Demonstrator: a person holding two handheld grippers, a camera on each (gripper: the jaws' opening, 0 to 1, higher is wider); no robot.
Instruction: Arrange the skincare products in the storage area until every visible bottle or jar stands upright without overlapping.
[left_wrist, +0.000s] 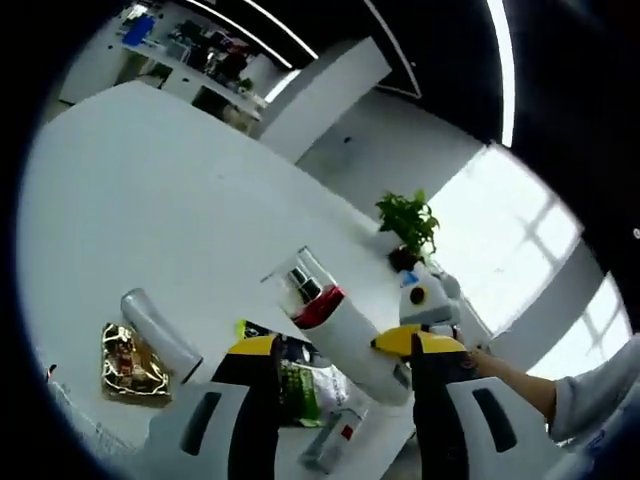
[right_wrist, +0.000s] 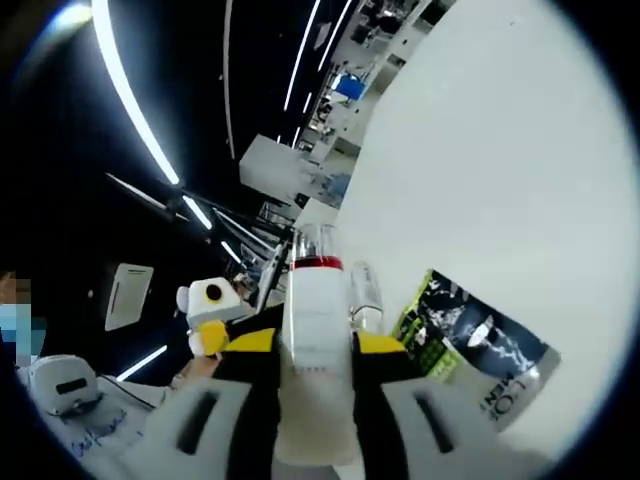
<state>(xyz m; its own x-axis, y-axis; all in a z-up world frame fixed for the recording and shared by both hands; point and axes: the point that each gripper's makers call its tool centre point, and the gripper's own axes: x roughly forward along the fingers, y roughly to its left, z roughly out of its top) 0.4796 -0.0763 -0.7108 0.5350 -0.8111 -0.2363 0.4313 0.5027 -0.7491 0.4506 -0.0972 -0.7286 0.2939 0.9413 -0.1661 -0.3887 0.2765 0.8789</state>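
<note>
A white bottle (right_wrist: 316, 330) with a red band and a clear cap stands between the jaws of my right gripper (right_wrist: 317, 345), which is shut on it above the white table (right_wrist: 500, 150). The same bottle (left_wrist: 345, 340) slants between the wide-apart jaws of my left gripper (left_wrist: 338, 346), lying close to the right jaw; that gripper is open. A white tube (left_wrist: 160, 327) and a gold sachet (left_wrist: 130, 366) lie on the table (left_wrist: 150, 200). A small clear bottle (right_wrist: 366, 290) sits just behind the held one.
A black and green pouch (right_wrist: 475, 345) lies flat on the table beside the grippers, also seen under the left jaw (left_wrist: 298, 388). A small tube (left_wrist: 335, 440) lies near it. A potted plant (left_wrist: 408, 225) stands at the far edge. A person's hand (left_wrist: 510, 382) enters at right.
</note>
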